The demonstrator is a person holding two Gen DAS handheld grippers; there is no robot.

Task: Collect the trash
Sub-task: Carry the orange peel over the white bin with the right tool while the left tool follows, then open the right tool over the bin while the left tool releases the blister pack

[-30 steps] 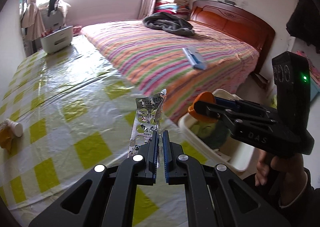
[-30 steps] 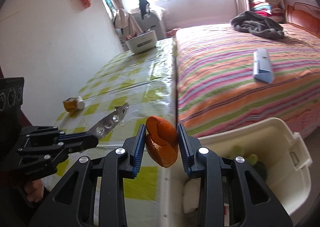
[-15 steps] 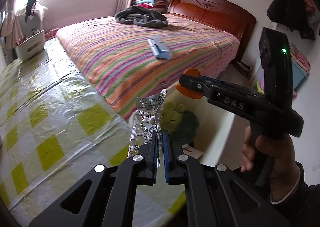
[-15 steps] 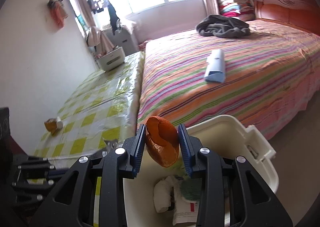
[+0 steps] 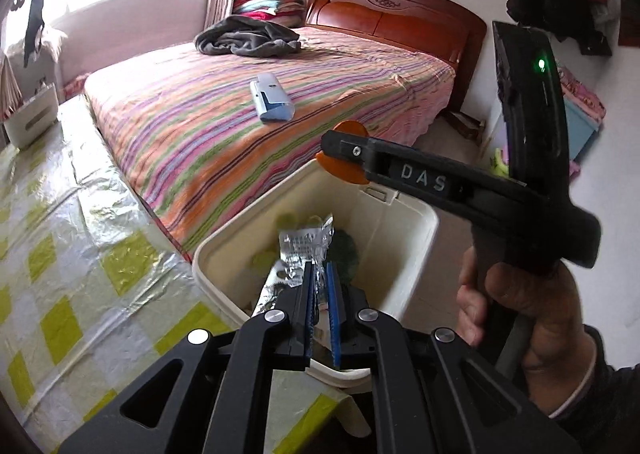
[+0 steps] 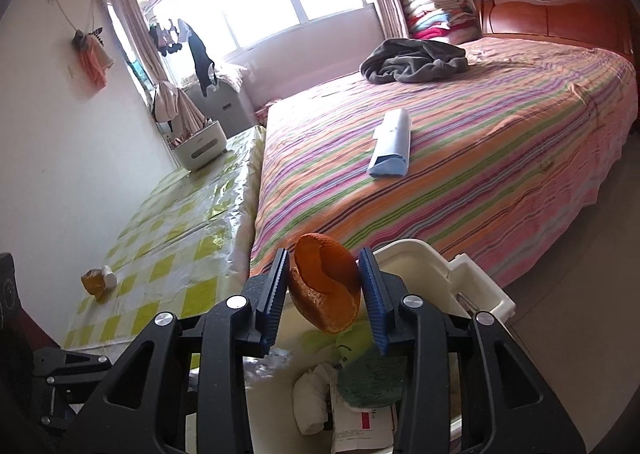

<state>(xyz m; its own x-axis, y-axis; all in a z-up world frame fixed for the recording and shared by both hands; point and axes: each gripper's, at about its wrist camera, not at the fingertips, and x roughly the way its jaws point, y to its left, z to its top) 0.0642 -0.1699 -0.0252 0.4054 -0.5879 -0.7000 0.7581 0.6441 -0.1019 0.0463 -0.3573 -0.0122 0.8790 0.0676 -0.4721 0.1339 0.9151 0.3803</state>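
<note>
1. While both grippers hang over the white bin point(image 5: 404, 222), the left gripper point(image 5: 319, 274) sits at the bottom centre of the left wrist view, its blue pads nearly together and pinching a crumpled silver blister pack point(image 5: 306, 244).
2. That pack stands up from the pads, its top above the bin's open mouth.
3. Across the right half of the same view, the right gripper point(image 5: 344, 158) reaches in from a hand point(image 5: 520, 306) at the lower right, with an orange peel point(image 5: 348, 174) at its tip above the bin's far rim.
4. Seen from the right wrist, the right gripper point(image 6: 324, 290) has just been opening its jaws, and the orange peel point(image 6: 324, 290) sits between the blue pads with a thin gap showing at the left pad; whether the right pad touches it is unclear.
5. Below the peel, the bin point(image 6: 480, 286) holds a white wad point(image 6: 312, 398), something green point(image 6: 372, 378) and a printed paper packet point(image 6: 360, 422).
6. A table with a yellow checked cover point(image 6: 180, 222) fills the left of that view, and a small amber bottle point(image 6: 98, 280) lies on it at the middle left.
7. The striped bed point(image 6: 480, 158) takes the right and centre, with a blue and white pack point(image 6: 392, 150) and a dark garment point(image 6: 412, 60) on it.
</note>
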